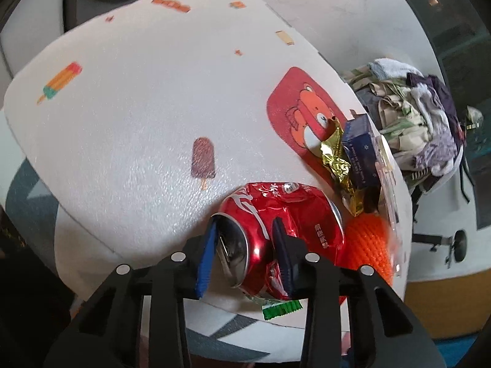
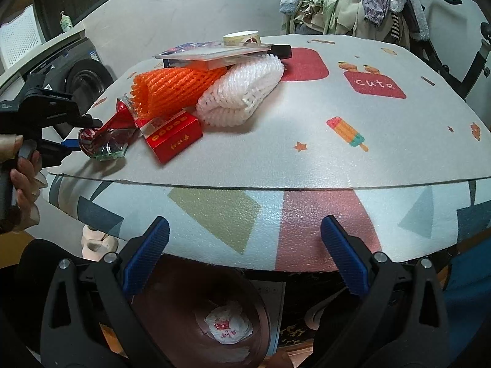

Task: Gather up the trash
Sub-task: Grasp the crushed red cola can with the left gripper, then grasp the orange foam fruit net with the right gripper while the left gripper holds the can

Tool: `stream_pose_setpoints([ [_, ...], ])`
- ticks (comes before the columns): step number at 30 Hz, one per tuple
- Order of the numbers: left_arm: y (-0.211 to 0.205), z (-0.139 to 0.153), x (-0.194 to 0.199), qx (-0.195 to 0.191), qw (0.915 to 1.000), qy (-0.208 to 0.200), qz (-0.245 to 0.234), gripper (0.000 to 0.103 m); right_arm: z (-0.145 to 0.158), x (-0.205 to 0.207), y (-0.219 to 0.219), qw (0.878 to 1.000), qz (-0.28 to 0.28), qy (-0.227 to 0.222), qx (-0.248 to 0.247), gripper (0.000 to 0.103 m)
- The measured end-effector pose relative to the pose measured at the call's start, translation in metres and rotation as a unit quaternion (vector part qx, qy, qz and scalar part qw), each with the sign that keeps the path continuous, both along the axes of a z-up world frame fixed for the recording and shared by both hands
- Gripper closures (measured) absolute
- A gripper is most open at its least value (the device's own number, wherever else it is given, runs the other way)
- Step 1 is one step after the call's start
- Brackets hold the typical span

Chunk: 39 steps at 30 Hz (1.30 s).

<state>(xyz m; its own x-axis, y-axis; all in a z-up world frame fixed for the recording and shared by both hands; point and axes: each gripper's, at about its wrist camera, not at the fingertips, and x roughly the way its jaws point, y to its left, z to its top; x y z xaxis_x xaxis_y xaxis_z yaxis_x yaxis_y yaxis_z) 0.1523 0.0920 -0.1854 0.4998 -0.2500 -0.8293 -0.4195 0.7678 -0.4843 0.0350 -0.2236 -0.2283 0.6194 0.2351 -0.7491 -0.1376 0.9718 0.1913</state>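
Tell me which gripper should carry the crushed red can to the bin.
Left. The left gripper already has its blue pads on either side of the crushed red can at the table edge. The right gripper is open and empty, hanging over the bin below the table.

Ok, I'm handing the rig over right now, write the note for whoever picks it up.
Left gripper: clamped on the crushed red can at the table's near edge.
Right gripper: open, empty, over the trash bin below the table.
Done: one crumpled wrapper in the bin.
Left: can, orange foam net, white foam net, red box, gold wrapper, blue box.
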Motion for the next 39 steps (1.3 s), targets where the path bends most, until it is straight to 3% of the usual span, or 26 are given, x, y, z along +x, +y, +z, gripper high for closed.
stream_pose_setpoints([
  [3, -0.006, 0.013, 0.002, 0.027, 0.9980, -0.043, -0.037, 0.071, 0.002, 0.001, -0.002, 1.000, -0.002, 0.003, 0.005, 0.006],
  [7, -0.012, 0.045, 0.003, 0.064, 0.9888, -0.106, -0.084, 0.071, 0.008, 0.004, -0.004, 1.000, 0.001, -0.002, 0.017, 0.006],
  [10, -0.014, 0.073, 0.001, 0.096, 0.9780, -0.149, -0.110, 0.071, 0.017, 0.009, 0.000, 1.000, 0.012, -0.013, 0.025, 0.006],
  [13, -0.019, 0.095, -0.008, 0.146, 0.9612, -0.184, -0.145, 0.071, 0.029, 0.017, 0.007, 0.999, 0.026, -0.023, 0.042, 0.007],
  [18, -0.023, 0.103, -0.028, 0.181, 0.9457, -0.202, -0.179, 0.071, 0.048, 0.047, 0.028, 0.995, 0.045, -0.022, 0.085, 0.013],
  [21, -0.020, 0.097, -0.038, 0.175, 0.9466, -0.200, -0.182, 0.071, 0.053, 0.076, 0.034, 0.985, 0.036, 0.011, 0.167, 0.016],
  [23, -0.012, 0.091, -0.044, 0.159, 0.9515, -0.196, -0.176, 0.071, 0.053, 0.094, 0.040, 0.982, 0.023, 0.026, 0.184, 0.018],
  [26, 0.002, 0.083, -0.055, 0.134, 0.9589, -0.190, -0.163, 0.071, 0.049, 0.121, 0.050, 0.986, -0.012, 0.053, 0.157, 0.024],
  [29, 0.012, 0.079, -0.064, 0.128, 0.9609, -0.190, -0.155, 0.071, 0.047, 0.132, 0.066, 0.990, -0.009, 0.061, 0.128, 0.031],
  [31, 0.018, 0.078, -0.068, 0.128, 0.9617, -0.190, -0.151, 0.071, 0.046, 0.135, 0.068, 0.988, -0.004, 0.068, 0.141, 0.053],
  [34, 0.026, 0.075, -0.072, 0.125, 0.9628, -0.190, -0.145, 0.071, 0.046, 0.136, 0.073, 0.986, 0.001, 0.076, 0.149, 0.068],
  [39, 0.029, 0.072, -0.075, 0.121, 0.9633, -0.192, -0.144, 0.071, 0.057, 0.130, 0.090, 0.983, 0.063, 0.061, 0.159, 0.075],
])
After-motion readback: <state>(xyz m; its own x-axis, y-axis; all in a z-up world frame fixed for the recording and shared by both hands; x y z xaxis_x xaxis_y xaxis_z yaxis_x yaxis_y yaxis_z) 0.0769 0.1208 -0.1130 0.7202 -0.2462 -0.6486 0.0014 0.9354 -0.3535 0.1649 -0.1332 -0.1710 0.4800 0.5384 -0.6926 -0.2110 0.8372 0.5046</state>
